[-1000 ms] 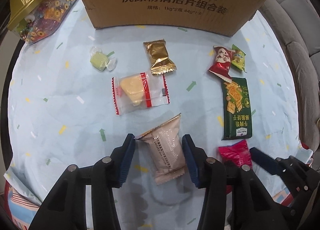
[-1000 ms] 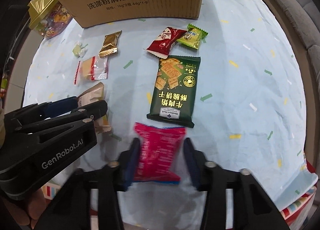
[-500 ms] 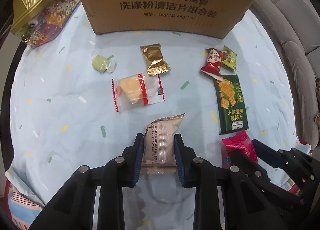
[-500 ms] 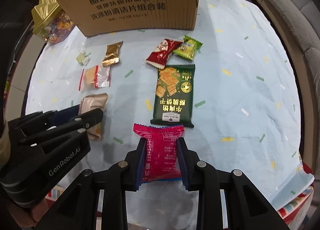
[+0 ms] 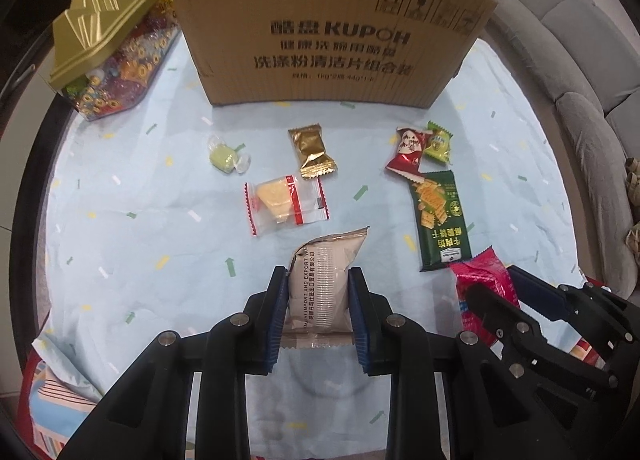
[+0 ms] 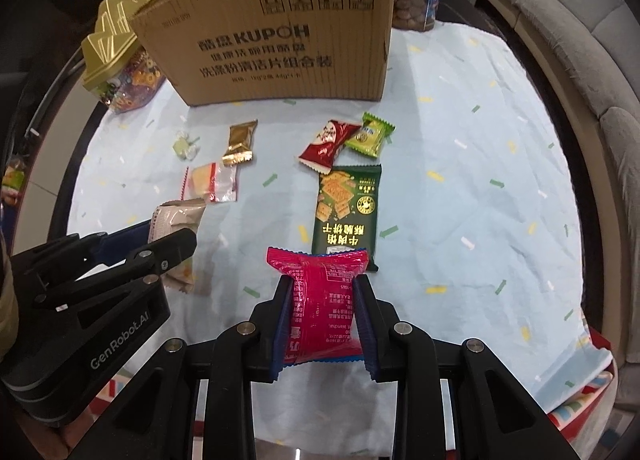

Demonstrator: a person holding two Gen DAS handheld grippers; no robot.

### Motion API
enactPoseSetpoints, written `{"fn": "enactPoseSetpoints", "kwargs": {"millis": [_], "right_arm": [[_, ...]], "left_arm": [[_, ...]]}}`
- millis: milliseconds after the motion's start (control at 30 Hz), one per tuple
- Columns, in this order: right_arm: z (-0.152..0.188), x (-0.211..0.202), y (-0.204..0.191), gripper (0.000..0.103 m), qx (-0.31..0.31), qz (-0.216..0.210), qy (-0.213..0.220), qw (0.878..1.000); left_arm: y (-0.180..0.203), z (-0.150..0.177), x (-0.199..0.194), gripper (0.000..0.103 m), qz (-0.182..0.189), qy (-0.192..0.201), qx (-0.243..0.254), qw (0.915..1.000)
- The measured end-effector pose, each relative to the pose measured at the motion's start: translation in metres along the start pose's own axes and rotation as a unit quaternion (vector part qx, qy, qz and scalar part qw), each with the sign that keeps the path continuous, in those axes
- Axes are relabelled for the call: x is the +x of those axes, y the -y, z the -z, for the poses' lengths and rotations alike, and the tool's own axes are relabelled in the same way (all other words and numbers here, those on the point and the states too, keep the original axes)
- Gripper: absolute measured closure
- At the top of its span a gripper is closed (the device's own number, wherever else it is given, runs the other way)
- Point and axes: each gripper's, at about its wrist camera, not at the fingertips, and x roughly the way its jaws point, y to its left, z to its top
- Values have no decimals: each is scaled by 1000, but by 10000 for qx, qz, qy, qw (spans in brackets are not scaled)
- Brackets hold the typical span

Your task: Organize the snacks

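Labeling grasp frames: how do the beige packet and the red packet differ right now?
The beige packet is matte tan with grey print; the red packet is glossy crimson with a blue bottom edge. Beige sits in the left gripper, red in the right gripper. Both are sealed pillow packs pinched across their width, raised above the tablecloth.

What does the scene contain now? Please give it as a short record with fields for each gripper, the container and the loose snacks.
left gripper: shut on the beige packet
right gripper: shut on the pink packet
container: cardboard box, top open, at the far side of the tablecloth
loose snacks: gold packet, clear packet with yellow cake, green candy, red packet, small green packet, dark green cracker pack
beside the box: gold-lidded candy jar
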Motion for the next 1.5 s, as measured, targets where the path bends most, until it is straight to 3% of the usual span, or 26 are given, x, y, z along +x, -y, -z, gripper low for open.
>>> {"fn": "enactPoseSetpoints", "kwargs": {"millis": [667,1500], "right_arm": [[-18,-47,-5,72,-58,97,670,9977],[-64,-105,-18,72,-187,83,1608,9868]], "left_arm": [[-2,-11,-50,74,-64,596,33,9982],[-8,-55,-111,73,-238,1427,72,9895]]}}
